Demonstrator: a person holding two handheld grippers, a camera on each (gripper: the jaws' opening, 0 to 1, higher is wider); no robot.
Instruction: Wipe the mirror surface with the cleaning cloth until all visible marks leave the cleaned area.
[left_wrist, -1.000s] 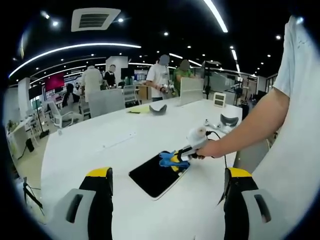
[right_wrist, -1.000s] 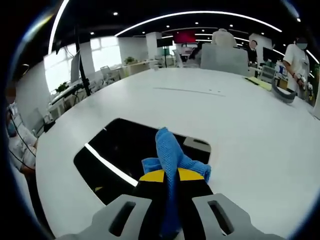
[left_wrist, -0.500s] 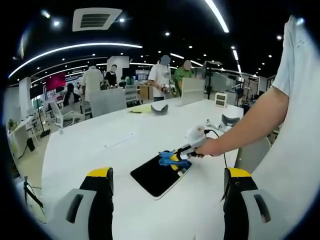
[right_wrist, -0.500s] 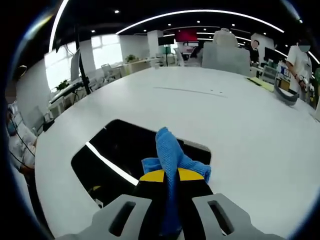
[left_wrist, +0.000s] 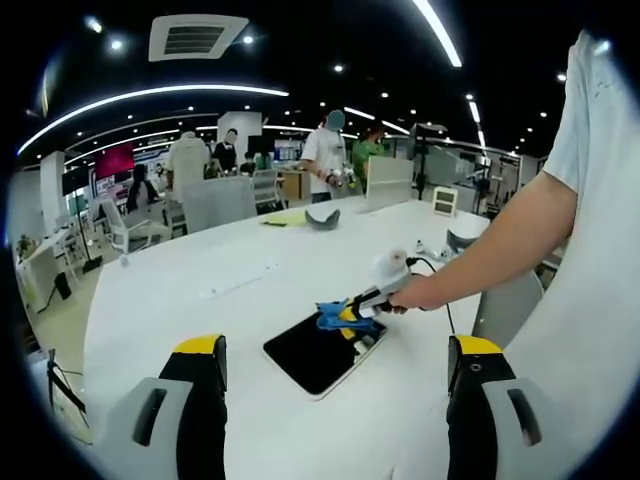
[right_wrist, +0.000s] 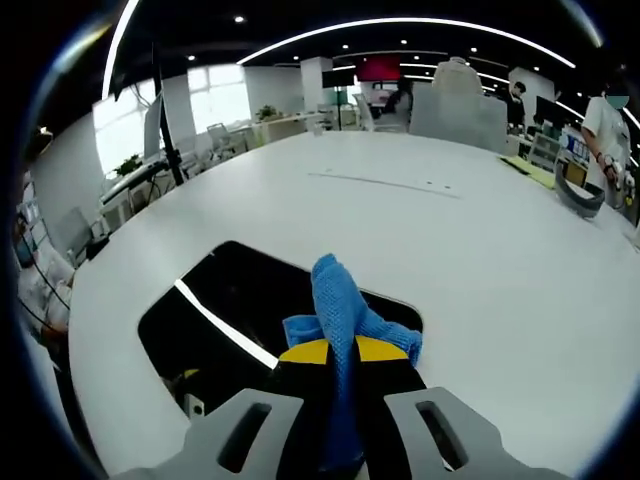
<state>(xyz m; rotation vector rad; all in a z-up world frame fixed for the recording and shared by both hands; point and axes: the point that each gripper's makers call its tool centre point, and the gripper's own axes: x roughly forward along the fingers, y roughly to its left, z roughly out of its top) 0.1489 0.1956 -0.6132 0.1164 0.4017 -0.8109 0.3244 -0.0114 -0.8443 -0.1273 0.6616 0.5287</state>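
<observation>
A dark rectangular mirror lies flat on the white table, reflecting ceiling lights. My right gripper is shut on a blue cleaning cloth, which rests over the mirror's right edge. In the left gripper view the same right gripper, held in a person's hand, presses the cloth at the mirror's far corner. My left gripper hovers well back from the mirror, open, with nothing between its yellow-tipped fingers.
The person's arm and white sleeve fill the right of the left gripper view. Small white devices and a cable lie on the table beyond the hand. Several people and chairs stand at the far end. A grey curved object sits far right.
The right gripper and cloth have slid slightly toward the mirror's far corner in the left gripper view. The left gripper stays still and open.
</observation>
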